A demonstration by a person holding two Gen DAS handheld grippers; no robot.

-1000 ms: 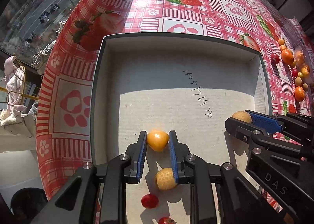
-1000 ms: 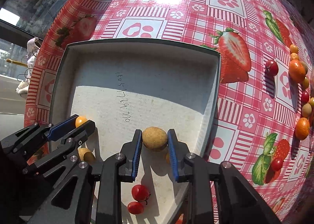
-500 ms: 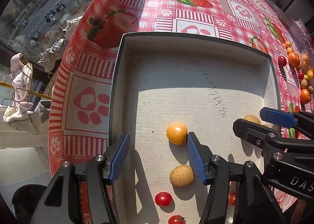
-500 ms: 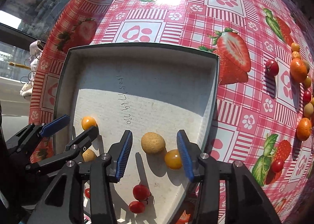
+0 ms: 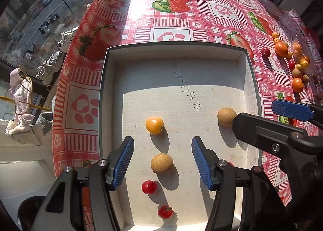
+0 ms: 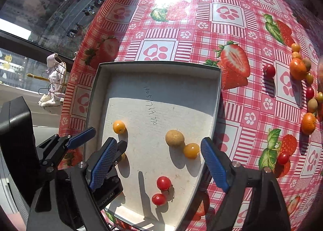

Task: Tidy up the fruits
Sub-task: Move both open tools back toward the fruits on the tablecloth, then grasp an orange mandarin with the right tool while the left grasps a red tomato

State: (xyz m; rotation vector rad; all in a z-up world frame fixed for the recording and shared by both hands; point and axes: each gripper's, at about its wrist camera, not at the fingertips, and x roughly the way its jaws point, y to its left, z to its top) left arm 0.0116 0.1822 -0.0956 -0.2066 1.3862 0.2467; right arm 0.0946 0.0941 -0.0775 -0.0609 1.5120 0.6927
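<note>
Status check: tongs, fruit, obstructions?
Left tongs open, empty. Right tongs open, empty. Fruit loose in tray; more on tablecloth. Nothing blocking.

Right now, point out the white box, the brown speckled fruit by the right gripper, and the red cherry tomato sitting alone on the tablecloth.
white box (image 6: 161, 65): right wrist view, far rim.
brown speckled fruit (image 6: 174, 138): right wrist view, middle of its skin.
red cherry tomato (image 6: 269, 70): right wrist view, its centre.

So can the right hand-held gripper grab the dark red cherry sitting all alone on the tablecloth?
Probably yes. The right hand-held gripper is open and empty over the box, and the cherry sits apart from the other loose fruit on bare tablecloth. It only has to clear the box's low wall.
</note>
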